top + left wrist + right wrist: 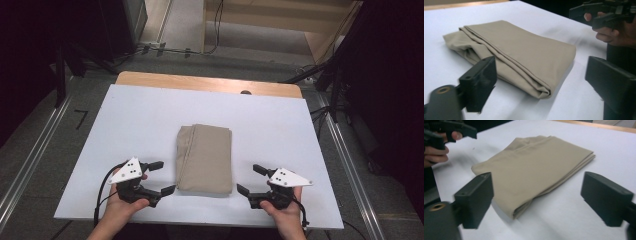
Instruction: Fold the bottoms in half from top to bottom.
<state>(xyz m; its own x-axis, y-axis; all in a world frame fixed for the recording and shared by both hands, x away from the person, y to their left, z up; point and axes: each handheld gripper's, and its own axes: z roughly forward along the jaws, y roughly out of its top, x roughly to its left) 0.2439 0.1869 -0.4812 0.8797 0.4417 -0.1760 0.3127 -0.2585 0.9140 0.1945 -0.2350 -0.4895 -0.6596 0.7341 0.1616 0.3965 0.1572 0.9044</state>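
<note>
A folded beige cloth (205,157) lies flat in the middle of the white table sheet (140,115), its short edge toward the person. My left gripper (164,177) stands open just left of the cloth's near corner, apart from it, with nothing between its jaws. My right gripper (250,179) stands open just right of the other near corner, also holding nothing. In the left gripper view the cloth (519,47) lies ahead of the wide-apart jaws, with the right gripper (599,15) beyond. In the right gripper view the cloth (536,162) lies ahead and the left gripper (449,130) is at the top left.
A wooden table edge (200,80) shows past the sheet's far side. Metal floor rails (30,155) run along both sides of the table. Cables and dark stands (330,75) sit on the floor behind.
</note>
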